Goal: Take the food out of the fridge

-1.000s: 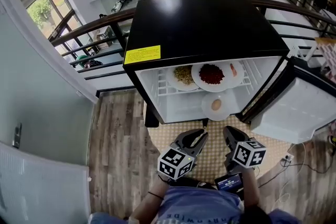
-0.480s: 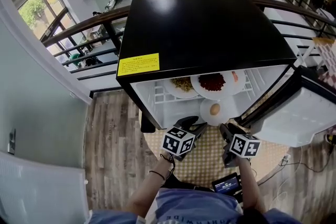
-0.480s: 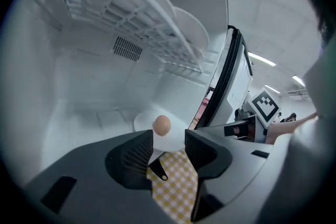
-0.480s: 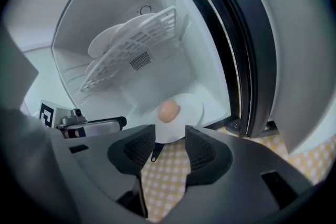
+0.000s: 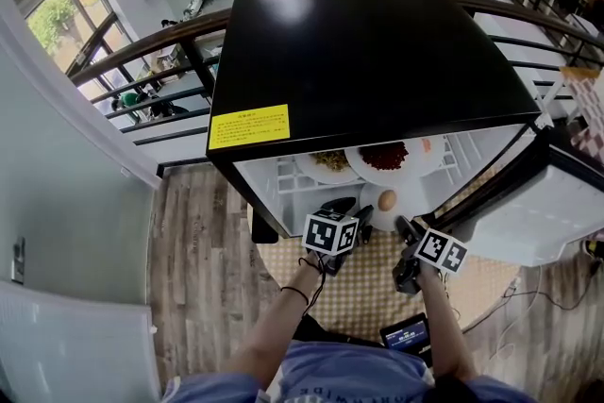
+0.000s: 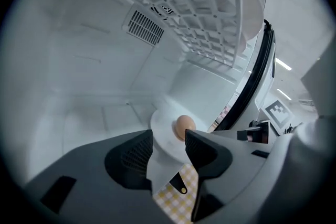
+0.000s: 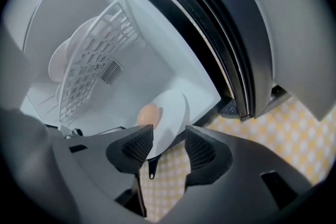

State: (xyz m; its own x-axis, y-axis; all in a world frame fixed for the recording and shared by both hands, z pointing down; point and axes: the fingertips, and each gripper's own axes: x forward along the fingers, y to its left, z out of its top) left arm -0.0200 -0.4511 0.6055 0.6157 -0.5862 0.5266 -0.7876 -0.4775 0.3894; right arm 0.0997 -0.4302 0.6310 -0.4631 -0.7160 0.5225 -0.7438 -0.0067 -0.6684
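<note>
My left gripper (image 6: pixel 169 142) has its jaws partway apart and opening, and my right gripper (image 7: pixel 169 140) has its jaws wide and opening too. Neither has hold of anything. In each gripper view the near rim of the white plate (image 6: pixel 164 134) shows in the gap between the pads, but the pads do not press on it. One brown egg (image 6: pixel 184 126) lies on that plate, which sits on the floor of the fridge (image 5: pixel 368 52) near its front edge. Above it, a white wire shelf (image 6: pixel 210 13) carries a plate of red food (image 5: pixel 385 156) and, to its left, a plate of yellow-green food (image 5: pixel 330 161). The door (image 5: pixel 547 203) stands open at my right. A yellow label (image 5: pixel 249 125) is stuck on the black top's front left corner, its print too small to read. A yellow checked mat (image 5: pixel 368 283) lies under my arms.
</note>
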